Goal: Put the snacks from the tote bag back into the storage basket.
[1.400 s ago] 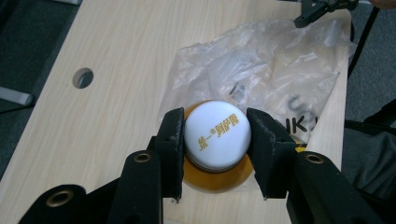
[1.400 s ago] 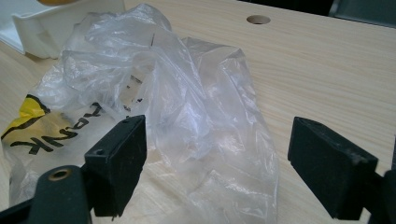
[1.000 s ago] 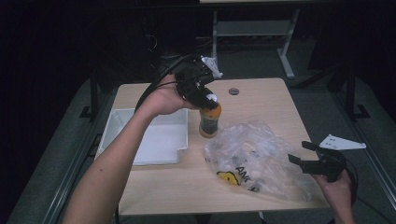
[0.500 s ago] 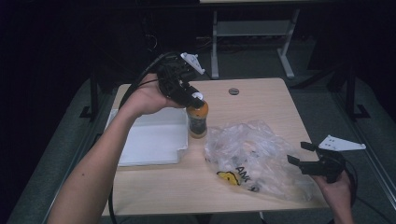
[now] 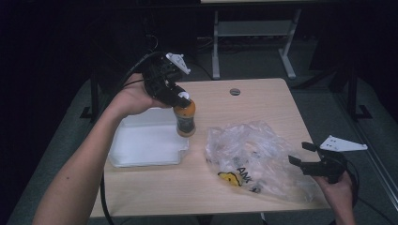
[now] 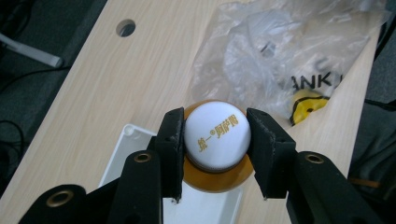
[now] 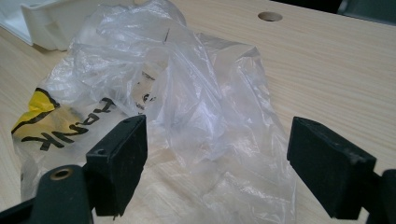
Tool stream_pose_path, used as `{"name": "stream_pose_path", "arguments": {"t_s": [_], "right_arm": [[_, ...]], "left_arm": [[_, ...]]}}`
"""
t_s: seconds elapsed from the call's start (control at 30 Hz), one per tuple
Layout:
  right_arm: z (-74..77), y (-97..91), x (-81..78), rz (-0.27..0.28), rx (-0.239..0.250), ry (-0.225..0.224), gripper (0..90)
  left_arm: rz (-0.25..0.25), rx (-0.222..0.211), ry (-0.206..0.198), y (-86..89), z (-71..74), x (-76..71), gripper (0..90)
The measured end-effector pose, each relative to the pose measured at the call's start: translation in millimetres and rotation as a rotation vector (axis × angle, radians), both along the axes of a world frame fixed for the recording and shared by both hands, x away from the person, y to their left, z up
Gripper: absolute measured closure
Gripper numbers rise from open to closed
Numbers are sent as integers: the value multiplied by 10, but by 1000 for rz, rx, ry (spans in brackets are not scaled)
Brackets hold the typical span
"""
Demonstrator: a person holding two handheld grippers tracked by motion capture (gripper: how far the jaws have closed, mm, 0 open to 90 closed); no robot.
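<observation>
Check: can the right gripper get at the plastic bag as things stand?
Probably yes. The right gripper is open at the plastic bag, whose near edge lies between its jaws in the right gripper view, nothing blocking.

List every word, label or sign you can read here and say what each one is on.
"统一阿萨姆", in gold, on the white cap of the bottle held in the left gripper.
"ANK", black letters cut off by folds, on the clear plastic bag; the right gripper view shows it upside down.
Yellow and black sign below those letters on the bag: no readable text.
Bottle label: too small to read.
</observation>
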State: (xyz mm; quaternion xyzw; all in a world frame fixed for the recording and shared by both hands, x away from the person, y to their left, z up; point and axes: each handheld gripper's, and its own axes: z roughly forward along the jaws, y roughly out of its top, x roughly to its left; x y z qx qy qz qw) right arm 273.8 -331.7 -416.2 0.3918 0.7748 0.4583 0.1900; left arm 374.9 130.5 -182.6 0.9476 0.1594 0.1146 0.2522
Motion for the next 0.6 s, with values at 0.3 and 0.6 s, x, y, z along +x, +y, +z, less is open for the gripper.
{"name": "stream_pose_path", "arguments": {"t_s": [0.3,0.6], "right_arm": [[-16,15,11,0,-5,8,198],[-9,14,13,-1,-5,5,201]], "left_arm": [[34,-12,12,205,-105,43,591],[57,-11,17,300,-188,74,591]]}}
